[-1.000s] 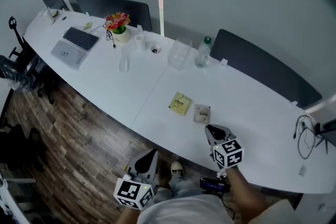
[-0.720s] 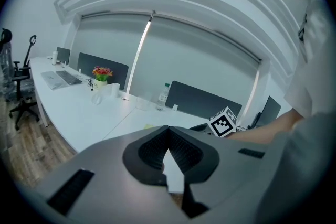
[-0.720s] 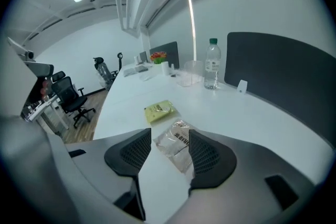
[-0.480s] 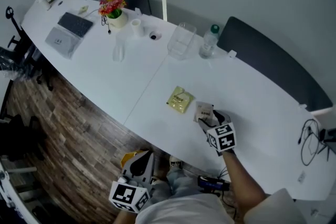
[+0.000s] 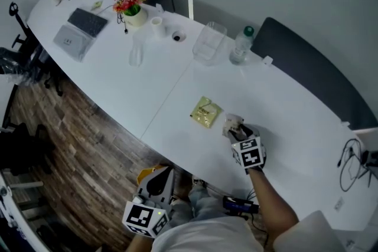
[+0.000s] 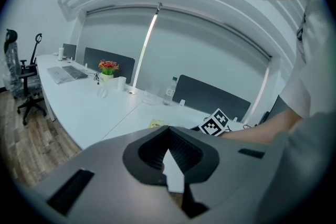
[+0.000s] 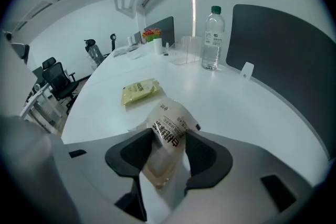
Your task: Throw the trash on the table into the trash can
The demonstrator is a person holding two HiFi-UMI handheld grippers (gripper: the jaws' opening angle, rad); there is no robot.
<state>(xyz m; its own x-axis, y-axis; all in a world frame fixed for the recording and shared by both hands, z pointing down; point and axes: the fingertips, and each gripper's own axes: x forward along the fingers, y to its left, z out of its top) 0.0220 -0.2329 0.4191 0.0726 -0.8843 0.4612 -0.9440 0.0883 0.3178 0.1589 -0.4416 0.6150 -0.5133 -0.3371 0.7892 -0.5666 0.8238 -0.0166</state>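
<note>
A pale printed snack packet (image 7: 168,128) sits crumpled between the pads of my right gripper (image 7: 169,152), touching both. The jaws have just been closing on it. In the head view, this gripper (image 5: 239,133) is over the white table (image 5: 118,91) near its front edge, with the packet (image 5: 232,124) at its tip. A yellow packet (image 5: 206,112) lies flat just to the left, also seen in the right gripper view (image 7: 139,91). My left gripper (image 5: 159,180) hangs below the table edge over the wooden floor, its tips (image 6: 169,131) together and empty. No trash can is in view.
Along the table's far side stand a water bottle (image 5: 241,46), a clear container (image 5: 209,42), a glass (image 5: 136,56), a flower pot (image 5: 133,6) and a laptop (image 5: 80,29). Dark chairs (image 5: 307,79) line the back. Cables (image 5: 348,162) lie at the right end.
My right gripper has moved forward from the table's near edge down onto the pale packet, opened, and now holds it between its jaws. The left gripper has sunk a little.
</note>
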